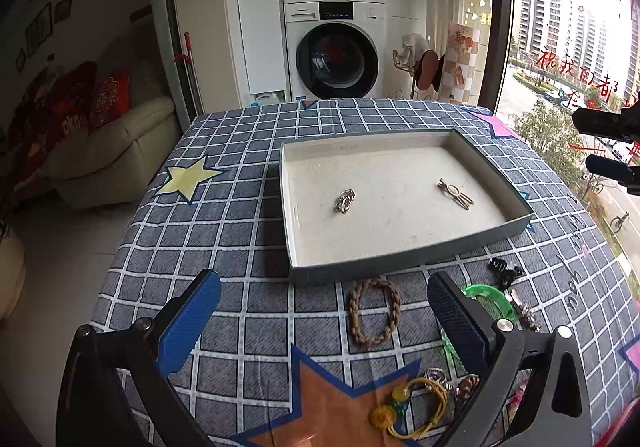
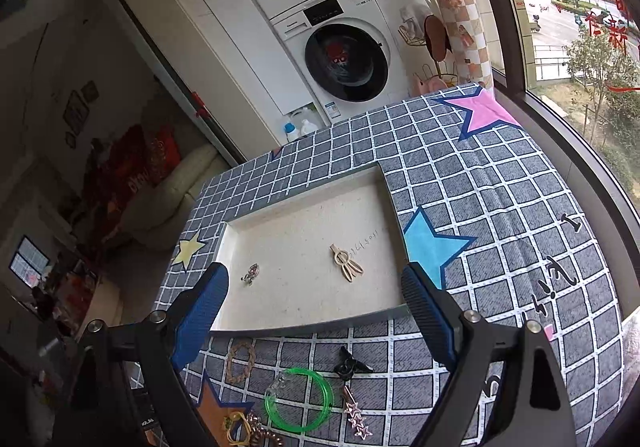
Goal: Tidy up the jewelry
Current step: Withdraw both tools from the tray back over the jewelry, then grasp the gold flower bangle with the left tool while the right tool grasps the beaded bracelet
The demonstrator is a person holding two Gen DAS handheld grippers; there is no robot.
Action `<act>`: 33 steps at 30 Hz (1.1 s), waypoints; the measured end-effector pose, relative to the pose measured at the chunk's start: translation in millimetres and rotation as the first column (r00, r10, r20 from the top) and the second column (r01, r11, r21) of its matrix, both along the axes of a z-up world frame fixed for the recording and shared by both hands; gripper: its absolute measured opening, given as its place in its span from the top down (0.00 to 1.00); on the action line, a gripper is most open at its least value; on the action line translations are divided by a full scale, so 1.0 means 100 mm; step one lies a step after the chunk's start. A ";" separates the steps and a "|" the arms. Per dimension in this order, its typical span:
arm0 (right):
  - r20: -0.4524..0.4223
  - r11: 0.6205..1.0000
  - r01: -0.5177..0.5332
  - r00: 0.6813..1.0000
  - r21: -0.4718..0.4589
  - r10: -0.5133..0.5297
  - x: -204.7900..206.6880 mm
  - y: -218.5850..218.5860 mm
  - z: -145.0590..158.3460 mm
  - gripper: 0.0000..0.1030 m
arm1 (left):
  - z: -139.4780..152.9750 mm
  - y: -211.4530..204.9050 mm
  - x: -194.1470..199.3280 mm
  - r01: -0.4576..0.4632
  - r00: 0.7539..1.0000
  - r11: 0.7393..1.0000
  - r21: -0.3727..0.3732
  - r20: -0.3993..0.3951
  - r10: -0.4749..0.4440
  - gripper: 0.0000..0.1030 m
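A shallow tray (image 1: 400,267) (image 2: 304,327) with a cream floor holds a silver ring piece (image 1: 345,201) (image 2: 251,273) and a gold hair clip (image 1: 455,192) (image 2: 346,263). In front of it on the cloth lie a braided brown bracelet (image 1: 374,311) (image 2: 240,361), a green bangle (image 1: 490,299) (image 2: 300,399), a black clip (image 1: 505,270) (image 2: 350,365), a star hairpin (image 2: 356,417) and a yellow flower hair tie (image 1: 412,405). My left gripper (image 1: 324,311) is open and empty above the bracelet. My right gripper (image 2: 314,301) is open and empty over the tray's near edge; it also shows in the left wrist view (image 1: 608,145).
The table wears a grey checked cloth (image 1: 240,215) (image 2: 500,207) with coloured stars. Stacked washing machines (image 1: 334,47) stand behind the table, a sofa (image 1: 116,151) to the left, a window (image 2: 580,47) to the right.
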State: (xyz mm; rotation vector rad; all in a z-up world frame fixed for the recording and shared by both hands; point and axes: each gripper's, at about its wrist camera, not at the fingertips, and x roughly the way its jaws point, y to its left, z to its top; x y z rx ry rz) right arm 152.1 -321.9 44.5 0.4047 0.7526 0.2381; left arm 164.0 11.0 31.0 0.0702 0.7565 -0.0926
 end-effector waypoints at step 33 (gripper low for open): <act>-0.287 0.948 -0.134 0.957 -0.290 0.048 -1.39 0.38 -1.00 0.13 | -0.78 -0.03 -0.55 0.023 0.980 0.999 0.024 -0.196 -0.018 0.00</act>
